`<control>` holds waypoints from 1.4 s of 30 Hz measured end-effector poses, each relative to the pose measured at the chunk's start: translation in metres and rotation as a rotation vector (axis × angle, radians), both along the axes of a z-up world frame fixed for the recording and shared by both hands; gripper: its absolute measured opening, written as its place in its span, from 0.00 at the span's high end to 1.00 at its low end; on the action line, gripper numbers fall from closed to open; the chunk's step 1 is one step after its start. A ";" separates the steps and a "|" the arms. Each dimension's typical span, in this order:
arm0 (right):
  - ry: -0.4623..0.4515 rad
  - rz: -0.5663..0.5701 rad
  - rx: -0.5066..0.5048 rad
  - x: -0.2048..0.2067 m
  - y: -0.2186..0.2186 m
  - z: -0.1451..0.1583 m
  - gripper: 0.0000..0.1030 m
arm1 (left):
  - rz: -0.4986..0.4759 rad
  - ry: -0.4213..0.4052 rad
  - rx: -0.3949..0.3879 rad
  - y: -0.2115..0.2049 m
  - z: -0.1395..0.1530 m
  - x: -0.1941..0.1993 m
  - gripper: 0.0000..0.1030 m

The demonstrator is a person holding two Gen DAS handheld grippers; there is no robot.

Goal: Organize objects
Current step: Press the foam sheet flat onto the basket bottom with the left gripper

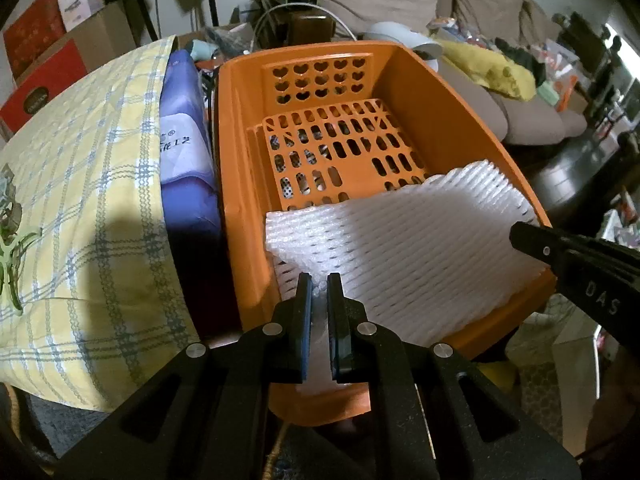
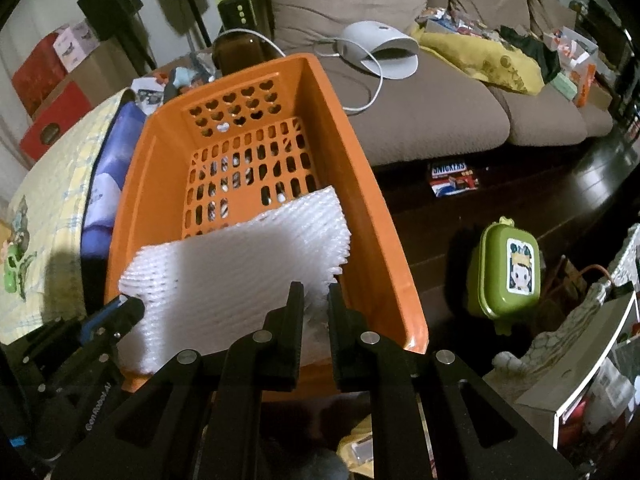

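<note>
We see a white foam sheet (image 1: 404, 248) lying crosswise over the near end of the orange basket (image 1: 240, 152) | our left gripper (image 1: 319, 284) and right gripper (image 2: 315, 292) each clamp its near edge | brown sofa (image 2: 432, 108) behind.

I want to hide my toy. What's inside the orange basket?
Only white foam netting lies inside the orange basket, pinched by both grippers. The slotted floor beyond it is bare. Anything beneath the netting is covered.

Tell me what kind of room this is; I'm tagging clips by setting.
Most likely a cluttered home living room: a brown sofa with cushions, speakers on stands, and household clutter around an orange basket.
</note>
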State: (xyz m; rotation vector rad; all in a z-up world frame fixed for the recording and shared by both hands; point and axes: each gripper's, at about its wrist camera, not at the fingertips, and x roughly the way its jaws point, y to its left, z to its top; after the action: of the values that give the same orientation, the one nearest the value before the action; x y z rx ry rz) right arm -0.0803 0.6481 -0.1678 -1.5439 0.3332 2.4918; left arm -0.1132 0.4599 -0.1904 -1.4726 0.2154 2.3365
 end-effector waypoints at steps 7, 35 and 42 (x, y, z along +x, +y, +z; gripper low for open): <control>-0.029 0.002 0.010 -0.001 -0.003 -0.006 0.89 | 0.004 -0.006 -0.001 0.001 -0.004 0.000 0.94; -0.069 0.004 0.032 -0.002 -0.005 -0.018 0.88 | -0.020 -0.033 0.003 -0.002 -0.013 0.002 0.94; -0.073 0.004 0.037 -0.002 -0.005 -0.020 0.87 | -0.020 -0.034 0.007 -0.002 -0.012 0.002 0.94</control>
State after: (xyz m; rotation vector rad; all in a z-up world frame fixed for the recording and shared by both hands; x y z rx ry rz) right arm -0.0819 0.6434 -0.1873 -1.6179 0.2713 2.4225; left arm -0.1114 0.4579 -0.2024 -1.4987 0.2121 2.2927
